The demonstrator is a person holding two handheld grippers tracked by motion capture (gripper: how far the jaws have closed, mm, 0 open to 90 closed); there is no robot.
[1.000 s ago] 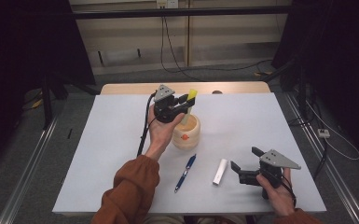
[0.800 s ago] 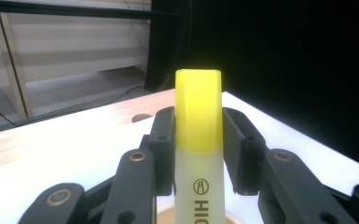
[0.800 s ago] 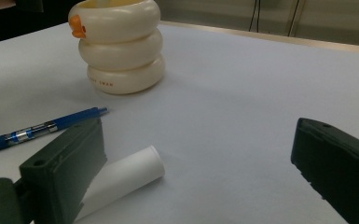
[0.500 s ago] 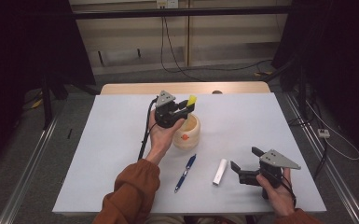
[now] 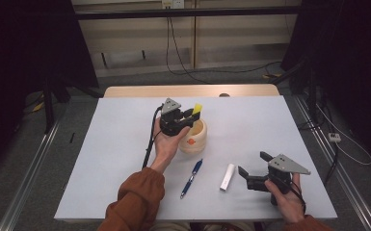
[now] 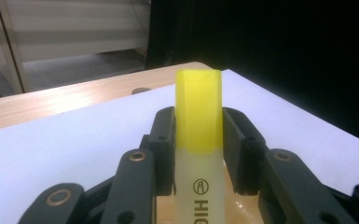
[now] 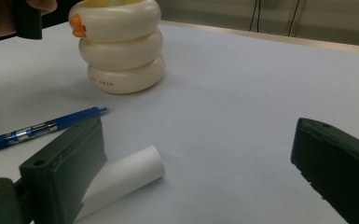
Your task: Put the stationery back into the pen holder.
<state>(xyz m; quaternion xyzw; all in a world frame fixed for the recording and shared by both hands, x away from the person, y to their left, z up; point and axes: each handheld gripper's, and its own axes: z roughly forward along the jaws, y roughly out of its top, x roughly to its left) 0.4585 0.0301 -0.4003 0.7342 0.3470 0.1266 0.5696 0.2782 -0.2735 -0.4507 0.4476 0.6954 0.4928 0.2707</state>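
My left gripper (image 5: 190, 117) is shut on a yellow highlighter (image 5: 197, 109) and holds it just above the mouth of a cream ringed cup (image 5: 195, 139) with an orange mark. In the left gripper view the highlighter (image 6: 199, 112) stands cap up between the pads (image 6: 165, 140), with the cup's inside (image 6: 242, 210) below. My right gripper (image 5: 251, 162) rests open at the front right. In the right gripper view its jaws (image 7: 200, 140) stand wide apart, with a white cylinder (image 7: 121, 179) lying by the left one.
A blue pen (image 5: 192, 178) lies in front of the cup, beside the white cylinder (image 5: 227, 177). The white table (image 5: 115, 144) has a wooden strip (image 5: 125, 91) along its far edge. A black cable (image 5: 150, 139) trails from the left gripper.
The left gripper has sunk a little with the highlighter, closer to the cup's mouth. The right gripper has kept still.
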